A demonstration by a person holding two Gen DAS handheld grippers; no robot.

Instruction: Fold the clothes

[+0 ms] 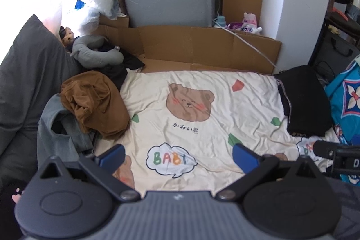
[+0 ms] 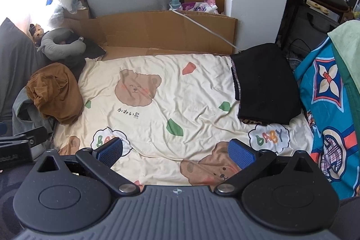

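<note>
- The left gripper (image 1: pixel 178 155) is hovering over the near edge of the cream bear-print sheet (image 1: pixel 202 127), its blue ribbed pads spread wide with nothing between them.
- The right gripper (image 2: pixel 176 153) is hanging over the same sheet, jaws likewise wide and gripping nothing.
- A crumpled brown garment (image 1: pixel 96 105) is lying in a soft heap at the sheet's left edge, resting partly on a grey garment (image 1: pixel 58 134) bunched beneath it.
- A folded black garment (image 2: pixel 265 82) is sitting flat and squared-off on the sheet's right side, touching the blue patterned fabric (image 2: pixel 326 93) beside it.
- The flattened cardboard (image 1: pixel 202 48) is standing along the far edge of the sheet, stiff and creased.
- A grey neck pillow (image 1: pixel 94 51) is curling in a horseshoe behind the brown heap.
</note>
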